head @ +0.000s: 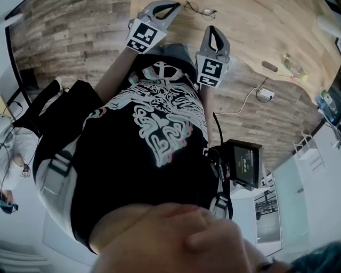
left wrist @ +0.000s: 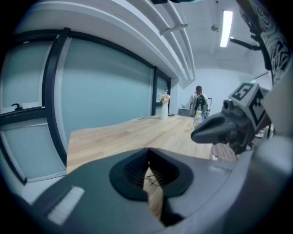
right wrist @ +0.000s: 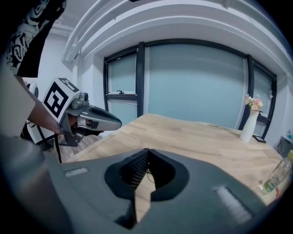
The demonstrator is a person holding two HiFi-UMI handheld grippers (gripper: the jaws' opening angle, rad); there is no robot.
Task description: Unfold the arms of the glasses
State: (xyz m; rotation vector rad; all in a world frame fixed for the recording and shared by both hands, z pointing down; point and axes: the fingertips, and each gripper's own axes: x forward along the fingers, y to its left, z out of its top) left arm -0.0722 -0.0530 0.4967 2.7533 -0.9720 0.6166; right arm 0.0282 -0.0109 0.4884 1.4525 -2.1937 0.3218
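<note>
The thin, dark wire-framed glasses (head: 200,9) lie on the pale wooden table (head: 256,26), just ahead of both grippers. They are too small to tell whether their arms are folded, and each gripper view shows only a sliver of them through the gap behind its jaws. The left gripper (left wrist: 147,153) and the right gripper (right wrist: 147,153) each have their jaws pressed together on nothing. There is one pair of glasses and two grippers.

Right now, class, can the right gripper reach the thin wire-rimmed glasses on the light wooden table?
Probably yes. The right gripper points at the glasses, which lie just ahead on the table with nothing between. Its fingers are shut and would need opening.
</note>
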